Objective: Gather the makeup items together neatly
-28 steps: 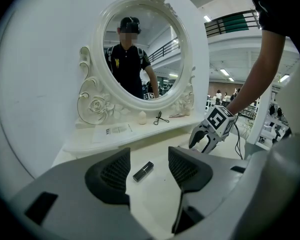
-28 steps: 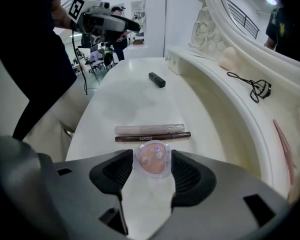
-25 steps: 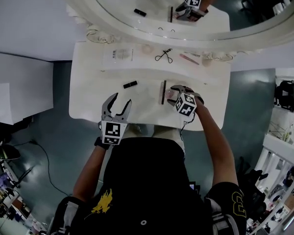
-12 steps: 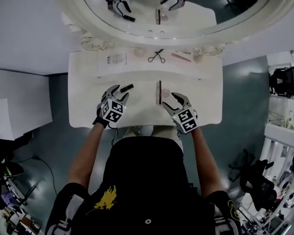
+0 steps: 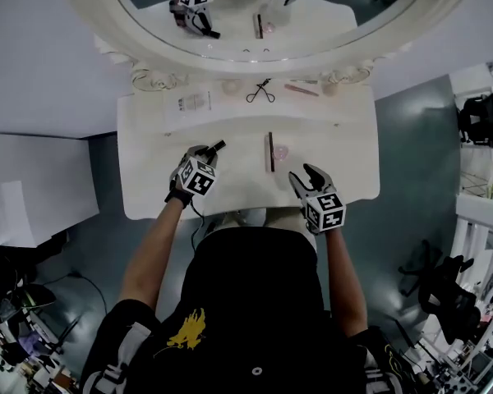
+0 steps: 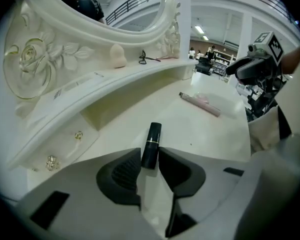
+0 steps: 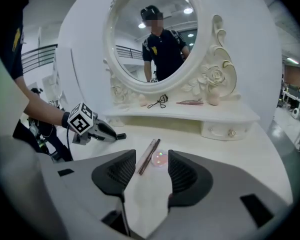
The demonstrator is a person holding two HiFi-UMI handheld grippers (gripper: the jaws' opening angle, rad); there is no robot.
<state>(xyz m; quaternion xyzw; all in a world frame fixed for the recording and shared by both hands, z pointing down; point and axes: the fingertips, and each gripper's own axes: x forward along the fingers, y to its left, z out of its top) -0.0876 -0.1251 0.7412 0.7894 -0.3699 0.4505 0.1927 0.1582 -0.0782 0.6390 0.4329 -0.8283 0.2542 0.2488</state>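
A black lipstick (image 5: 217, 146) (image 6: 151, 144) lies on the white vanity table (image 5: 148, 187). My left gripper (image 5: 207, 148) (image 6: 150, 159) is low over the table. Its jaws have just been closing and now pinch the lipstick's near end. To the right lie a long pink-and-brown pencil (image 5: 270, 152) (image 7: 149, 156) and a small round pink compact (image 5: 281, 150) (image 7: 159, 158). My right gripper (image 5: 304, 175) (image 7: 151, 159) hangs above the table's front right. Its jaws have just been closing a little but stand open with nothing between them.
The raised back shelf holds an eyelash curler (image 5: 262, 93), a pink stick (image 5: 301, 89), two pale sponges (image 5: 232, 87) (image 5: 332, 87) and a printed card (image 5: 193, 103). An ornate oval mirror (image 5: 230, 6) rises behind. The person's body stands against the table's front edge.
My left gripper came down from the table's front edge to the black lipstick and closed on it. My right gripper lifted off the pencil and compact, rolled, and pulled back toward the front.
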